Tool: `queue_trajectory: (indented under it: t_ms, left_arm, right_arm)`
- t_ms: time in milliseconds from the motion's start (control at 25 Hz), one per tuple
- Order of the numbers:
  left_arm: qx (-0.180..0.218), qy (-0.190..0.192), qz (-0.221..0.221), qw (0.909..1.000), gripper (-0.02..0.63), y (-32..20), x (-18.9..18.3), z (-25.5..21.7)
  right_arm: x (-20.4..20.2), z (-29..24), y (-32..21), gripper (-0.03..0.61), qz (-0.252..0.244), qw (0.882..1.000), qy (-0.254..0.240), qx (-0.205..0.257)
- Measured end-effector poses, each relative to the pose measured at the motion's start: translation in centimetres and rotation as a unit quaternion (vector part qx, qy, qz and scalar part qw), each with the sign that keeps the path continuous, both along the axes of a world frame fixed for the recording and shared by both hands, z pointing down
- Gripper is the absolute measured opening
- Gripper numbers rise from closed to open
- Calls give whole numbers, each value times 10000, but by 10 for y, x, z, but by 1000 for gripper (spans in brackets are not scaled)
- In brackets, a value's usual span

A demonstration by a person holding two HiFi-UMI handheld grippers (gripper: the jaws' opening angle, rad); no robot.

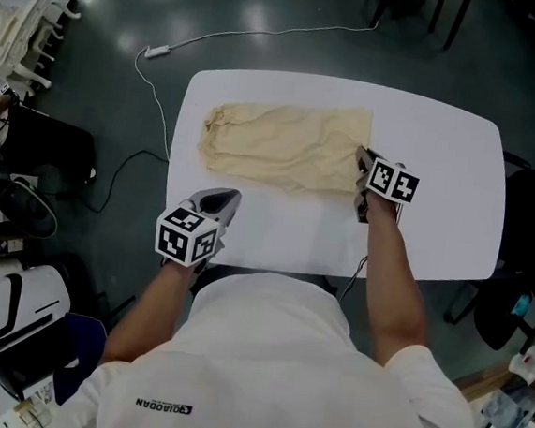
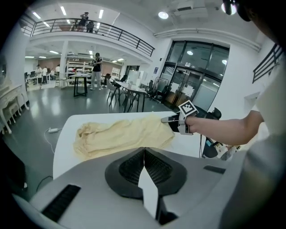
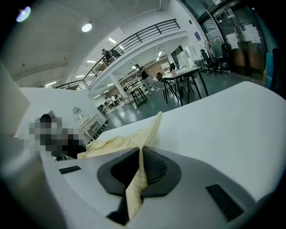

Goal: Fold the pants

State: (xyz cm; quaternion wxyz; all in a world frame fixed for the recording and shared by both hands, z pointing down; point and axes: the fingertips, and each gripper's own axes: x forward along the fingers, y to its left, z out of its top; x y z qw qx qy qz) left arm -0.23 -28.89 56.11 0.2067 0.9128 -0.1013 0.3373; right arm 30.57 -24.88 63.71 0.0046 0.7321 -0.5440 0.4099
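The right gripper (image 3: 142, 151) is seen clamped on the pale yellow cloth pants (image 1: 288, 145), a strip of the fabric being pinched between its closed jaws and drawn up into a small peak off the tabletop. The grip is taken at the right-hand edge of the garment, presumably so that this end can be carried across to the left for a fold. The left gripper (image 2: 144, 150) is held with its jaws pressed together on nothing, poised over the near edge of the white rounded table (image 1: 443, 150), well apart from the cloth. It is judged to be kept back until a second corner needs taking. The pants are laid lengthwise across the far left part of the table, the bunched end lying at the left and most of the fabric resting flat. A white cable (image 1: 170, 48) is trailed over the dark floor beyond the table's far left corner.
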Motion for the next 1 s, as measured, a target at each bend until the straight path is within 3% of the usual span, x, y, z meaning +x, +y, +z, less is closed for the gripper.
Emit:
queue_trajectory:
  t_ms: [280, 480, 1000]
  left_arm:
    - [-151, 562, -283, 9979, 28, -46, -40, -17]
    - [-90, 755, -346, 9965, 28, -76, -75, -25]
    - [-91, 1186, -496, 9917, 28, -136, -153, -40]
  right_arm:
    - [-42, -55, -31, 37, 94, 9983, 464, 327]
    - [-78, -86, -60, 37, 32, 9963, 764, 387]
    - [-166, -147, -132, 37, -74, 9929, 921, 745]
